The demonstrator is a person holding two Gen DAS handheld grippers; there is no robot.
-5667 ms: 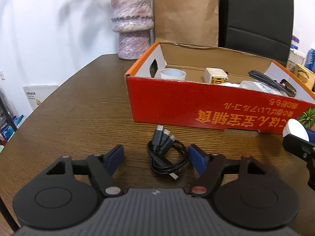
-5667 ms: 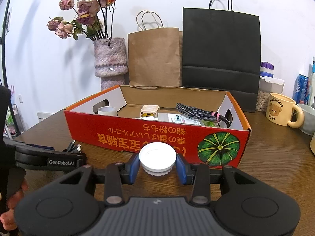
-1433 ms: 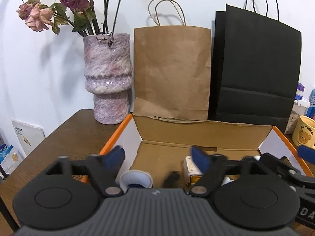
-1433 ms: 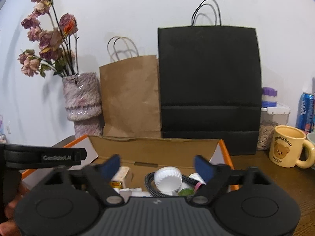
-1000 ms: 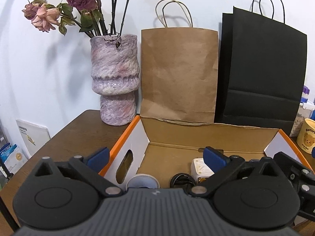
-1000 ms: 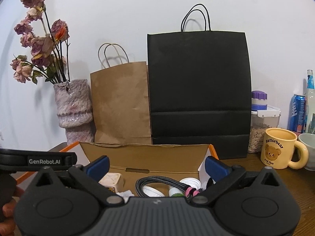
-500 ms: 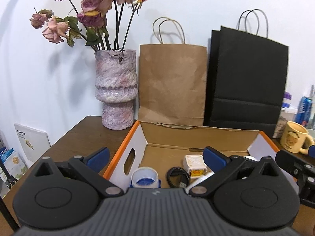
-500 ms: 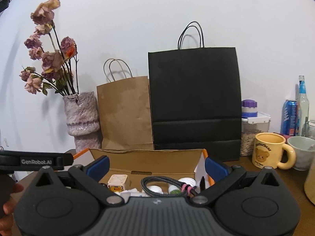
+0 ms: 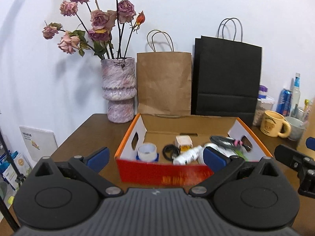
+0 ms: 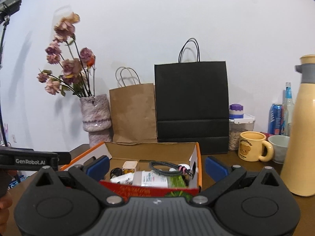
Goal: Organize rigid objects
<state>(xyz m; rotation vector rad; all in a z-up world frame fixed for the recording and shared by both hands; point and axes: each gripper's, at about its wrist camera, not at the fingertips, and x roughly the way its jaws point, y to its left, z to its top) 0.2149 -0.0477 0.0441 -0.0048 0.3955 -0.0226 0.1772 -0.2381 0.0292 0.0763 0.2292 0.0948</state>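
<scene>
While both grippers hang spread and empty, the red box [image 9: 163, 174] sits on the table just ahead of the left gripper [image 9: 155, 155] and the right gripper [image 10: 156, 166]. Inside it lie a tape roll [image 9: 147, 151], a coiled black cable [image 9: 170, 151], a small cube [image 9: 183, 142], a white bottle [image 9: 188, 154] and a braided cord [image 10: 167, 166].

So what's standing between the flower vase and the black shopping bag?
A brown paper bag stands between the vase and the black bag, all behind the red box. Both wrist views show it.
</scene>
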